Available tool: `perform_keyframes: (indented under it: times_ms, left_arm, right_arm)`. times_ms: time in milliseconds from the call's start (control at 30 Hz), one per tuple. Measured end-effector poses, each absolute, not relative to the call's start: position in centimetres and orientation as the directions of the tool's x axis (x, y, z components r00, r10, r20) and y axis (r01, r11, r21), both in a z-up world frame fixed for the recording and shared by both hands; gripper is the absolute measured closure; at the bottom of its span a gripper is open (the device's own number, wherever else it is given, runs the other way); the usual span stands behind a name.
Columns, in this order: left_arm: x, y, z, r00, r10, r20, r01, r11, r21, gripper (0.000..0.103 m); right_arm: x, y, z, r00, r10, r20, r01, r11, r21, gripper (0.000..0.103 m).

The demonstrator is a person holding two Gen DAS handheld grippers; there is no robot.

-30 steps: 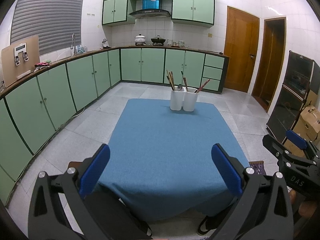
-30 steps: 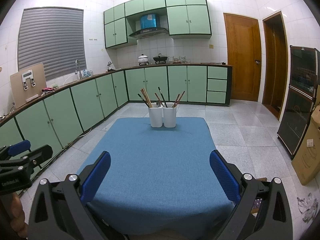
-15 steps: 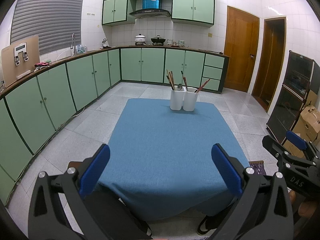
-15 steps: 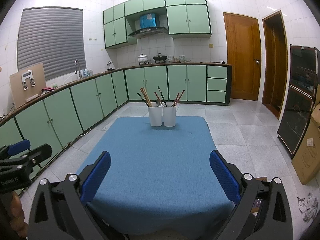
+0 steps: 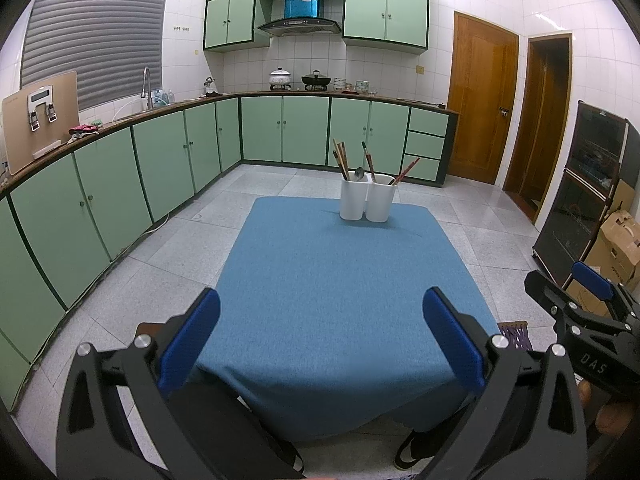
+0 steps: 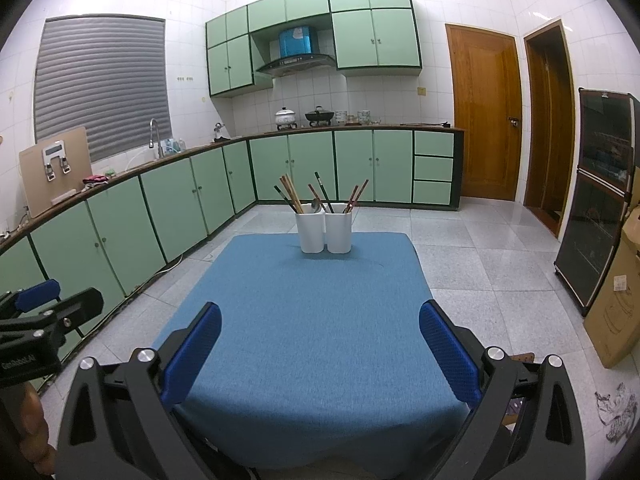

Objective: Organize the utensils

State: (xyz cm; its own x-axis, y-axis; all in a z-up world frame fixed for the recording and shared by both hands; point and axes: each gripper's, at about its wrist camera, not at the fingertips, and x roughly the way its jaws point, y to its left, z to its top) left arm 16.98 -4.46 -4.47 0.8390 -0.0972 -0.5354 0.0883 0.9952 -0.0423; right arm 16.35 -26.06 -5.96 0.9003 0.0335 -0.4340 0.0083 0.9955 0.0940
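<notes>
Two white utensil holders point(image 5: 366, 202) point(image 6: 325, 227) stand side by side at the far end of a table with a blue cloth point(image 5: 340, 288) point(image 6: 312, 312). They hold several chopsticks point(image 5: 341, 158) point(image 6: 290, 196) and a metal spoon point(image 5: 359, 173) point(image 6: 316, 205). My left gripper point(image 5: 320, 336) is open and empty above the near table edge. My right gripper point(image 6: 320, 352) is open and empty, also at the near edge. Each gripper shows at the side of the other's view.
Green cabinets point(image 5: 120, 184) run along the left and back walls. A dark cabinet point(image 5: 580, 196) and cardboard boxes point(image 5: 616, 244) stand on the right. Wooden doors point(image 6: 484, 116) are at the back right. Shoes point(image 5: 412, 448) show under the near table edge.
The right wrist view has risen slightly; the holders sit a little higher in frame. The left gripper has hardly moved.
</notes>
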Motion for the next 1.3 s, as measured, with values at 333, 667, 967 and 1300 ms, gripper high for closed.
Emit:
perform_keyframes:
  times_ms: [333,667,967,1300]
  left_arm:
    - [16.91,-4.37,-4.49,0.838,-0.098,-0.537,0.09,0.995,-0.042,0.005]
    - [16.91,-4.41,-4.5,0.838,-0.098,-0.537,0.09,0.995,-0.042,0.005]
    - [16.9,-4.41,-4.49,0.838,-0.098,-0.537,0.089,0.995,-0.043,0.005]
    - [16.74,-4.72,-4.42,0.847,-0.072,-0.526,0.071,0.997,-0.022,0.005]
  right_arm:
    - [16.3,-26.15,-5.99,0.9,0.035,-0.434,0.008,0.995,0.096,0.006]
    - [16.29,-26.17,-5.99,0.9,0.034,-0.434,0.008,0.995,0.096,0.006]
    - [16.3,-26.23,-5.97,0.9,0.035,-0.434,0.007,0.995,0.096,0.006]
    - [16.23,-26.22,-6.05,0.9,0.035,-0.434,0.008,0.995,0.097,0.006]
